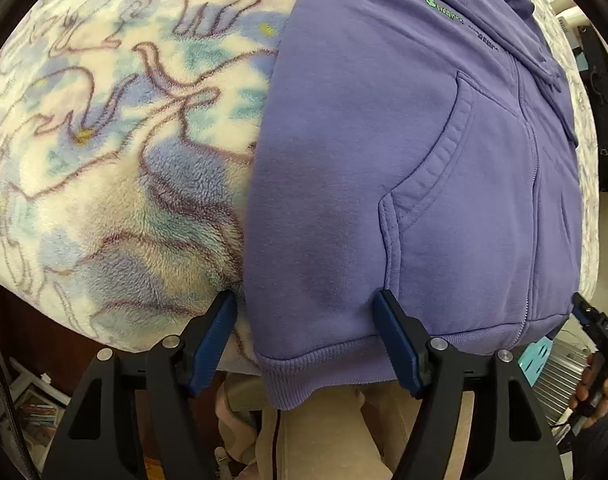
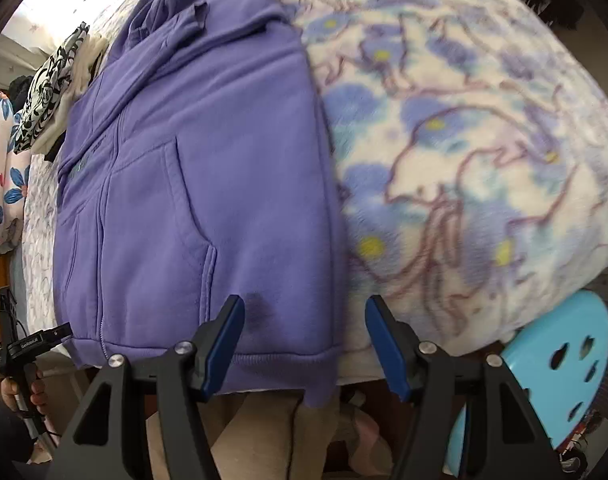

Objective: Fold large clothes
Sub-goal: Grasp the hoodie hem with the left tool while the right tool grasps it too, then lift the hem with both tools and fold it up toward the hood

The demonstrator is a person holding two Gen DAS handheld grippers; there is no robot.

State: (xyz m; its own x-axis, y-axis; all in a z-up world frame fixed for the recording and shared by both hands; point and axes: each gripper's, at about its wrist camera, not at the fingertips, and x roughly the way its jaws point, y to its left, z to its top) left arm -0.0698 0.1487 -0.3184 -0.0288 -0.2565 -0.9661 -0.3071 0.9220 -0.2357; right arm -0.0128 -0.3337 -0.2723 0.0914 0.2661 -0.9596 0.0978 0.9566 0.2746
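I have both tools released, left tool (image 1: pixel 304 336) and right tool (image 2: pixel 300 340) straddling the hoodie (image 1: pixel 403 160) hem corners on the bed's blanket (image 1: pixel 104 140); pinching fleece too would drag it.

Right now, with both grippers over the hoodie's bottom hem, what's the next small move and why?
Probably lower both and close on the hem: the left gripper and right gripper each straddle a bottom corner of the purple hoodie, jaws open, gripping nothing.
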